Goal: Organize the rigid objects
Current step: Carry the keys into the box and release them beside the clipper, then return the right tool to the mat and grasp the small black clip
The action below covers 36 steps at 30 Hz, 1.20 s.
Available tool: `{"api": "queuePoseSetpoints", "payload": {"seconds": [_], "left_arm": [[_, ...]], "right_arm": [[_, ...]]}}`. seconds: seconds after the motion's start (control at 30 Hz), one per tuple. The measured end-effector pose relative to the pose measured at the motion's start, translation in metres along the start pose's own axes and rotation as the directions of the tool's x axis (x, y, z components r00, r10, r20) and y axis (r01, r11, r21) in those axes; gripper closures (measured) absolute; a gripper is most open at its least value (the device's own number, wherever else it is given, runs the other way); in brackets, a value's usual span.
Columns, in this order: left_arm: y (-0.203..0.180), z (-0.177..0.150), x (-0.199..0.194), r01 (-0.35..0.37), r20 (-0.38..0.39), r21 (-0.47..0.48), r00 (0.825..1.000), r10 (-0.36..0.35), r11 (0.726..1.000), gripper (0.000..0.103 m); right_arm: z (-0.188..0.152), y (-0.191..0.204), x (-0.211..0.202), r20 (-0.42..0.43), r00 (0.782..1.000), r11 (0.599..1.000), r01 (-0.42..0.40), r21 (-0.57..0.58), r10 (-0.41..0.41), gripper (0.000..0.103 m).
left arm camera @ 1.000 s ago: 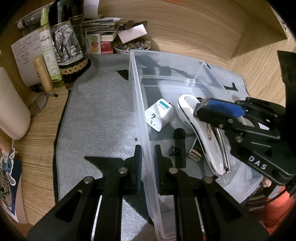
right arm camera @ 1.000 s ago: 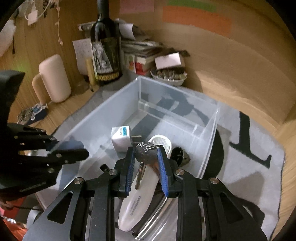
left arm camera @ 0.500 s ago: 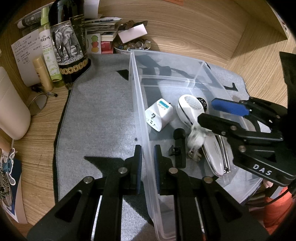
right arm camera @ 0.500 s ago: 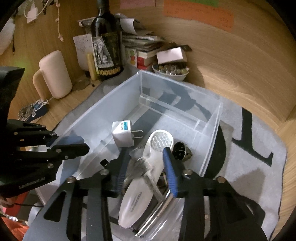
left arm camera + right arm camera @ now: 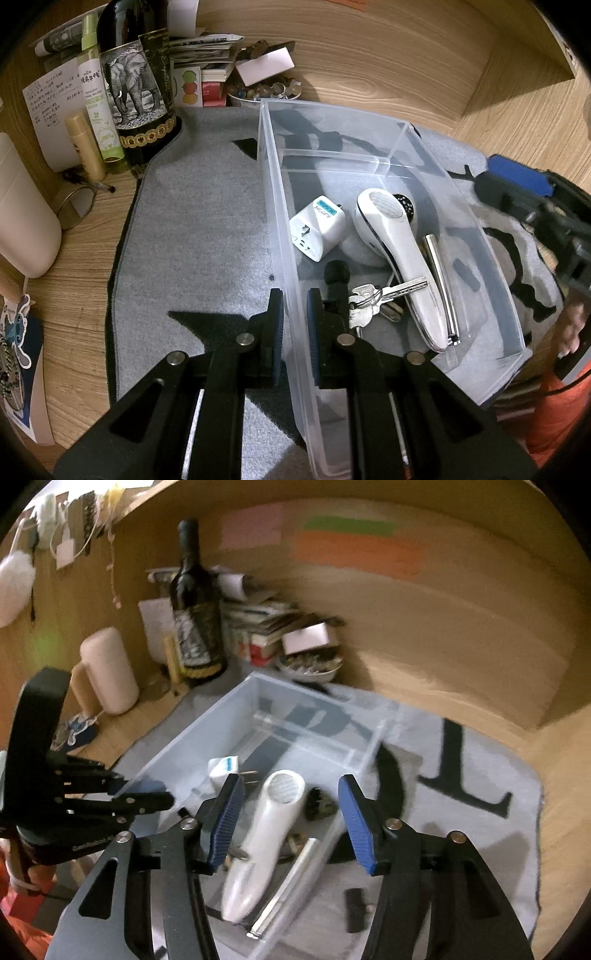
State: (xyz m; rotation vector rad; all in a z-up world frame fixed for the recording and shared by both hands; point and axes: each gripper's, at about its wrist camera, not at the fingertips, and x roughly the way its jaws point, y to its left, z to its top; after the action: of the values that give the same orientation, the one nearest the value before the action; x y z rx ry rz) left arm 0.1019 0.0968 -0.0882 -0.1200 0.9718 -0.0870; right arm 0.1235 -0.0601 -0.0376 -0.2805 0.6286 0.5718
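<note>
Left wrist view shows the left tool clamped on the near side wall of the clear plastic bin, one pad inside and one outside. Inside the bin lie a bunch of keys against the handle of a white handheld device, with a white plug adapter just beside its head. From the right wrist view, the right tool hangs above the bin with nothing between its blue pads – its jaws have just been opening – and the white device lies below the gap. The bin sits on a grey mat on the wooden tabletop.
</note>
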Motion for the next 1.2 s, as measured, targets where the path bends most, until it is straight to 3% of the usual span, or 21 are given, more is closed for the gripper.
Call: {"api": "queuePoseSetpoints", "payload": {"seconds": [0.2, 0.4, 0.77, 0.93, 1.0, 1.07, 1.2], "left_arm": [[0.000, 0.000, 0.000, 0.000, 0.001, 0.000, 1.000, 0.000, 1.000, 0.091], [0.000, 0.000, 0.000, 0.000, 0.000, 0.000, 1.000, 0.000, 1.000, 0.091], [0.001, -0.001, 0.001, 0.000, -0.001, -0.001, 1.000, 0.000, 1.000, 0.091], [0.001, -0.001, 0.001, 0.000, -0.001, 0.000, 1.000, 0.000, 1.000, 0.091], [0.001, -0.001, 0.001, 0.000, -0.001, 0.000, 1.000, 0.000, 1.000, 0.091], [0.001, -0.001, 0.001, 0.001, -0.001, -0.001, 1.000, -0.001, 1.000, 0.091], [0.000, -0.001, 0.001, 0.000, -0.001, 0.000, 1.000, 0.000, 1.000, 0.091]], "right_arm": [[-0.005, -0.030, -0.017, 0.014, 0.997, 0.996, 0.080, 0.048, -0.081, 0.053], [-0.025, -0.054, -0.014, -0.045, 0.991, 0.987, 0.131, 0.098, -0.127, 0.053], [-0.081, -0.059, 0.017, -0.197, 0.977, 0.982, 0.115, 0.152, -0.084, 0.053], [-0.098, -0.062, 0.029, -0.224, 0.972, 0.977, 0.109, 0.183, -0.067, 0.053], [-0.099, -0.061, 0.027, -0.211, 0.975, 0.977, 0.115, 0.180, -0.076, 0.060], [-0.097, -0.062, 0.027, -0.204, 0.975, 0.976, 0.124, 0.176, -0.087, 0.078], [-0.096, -0.065, 0.027, -0.198, 0.976, 0.974, 0.124, 0.188, -0.086, 0.079]]}}
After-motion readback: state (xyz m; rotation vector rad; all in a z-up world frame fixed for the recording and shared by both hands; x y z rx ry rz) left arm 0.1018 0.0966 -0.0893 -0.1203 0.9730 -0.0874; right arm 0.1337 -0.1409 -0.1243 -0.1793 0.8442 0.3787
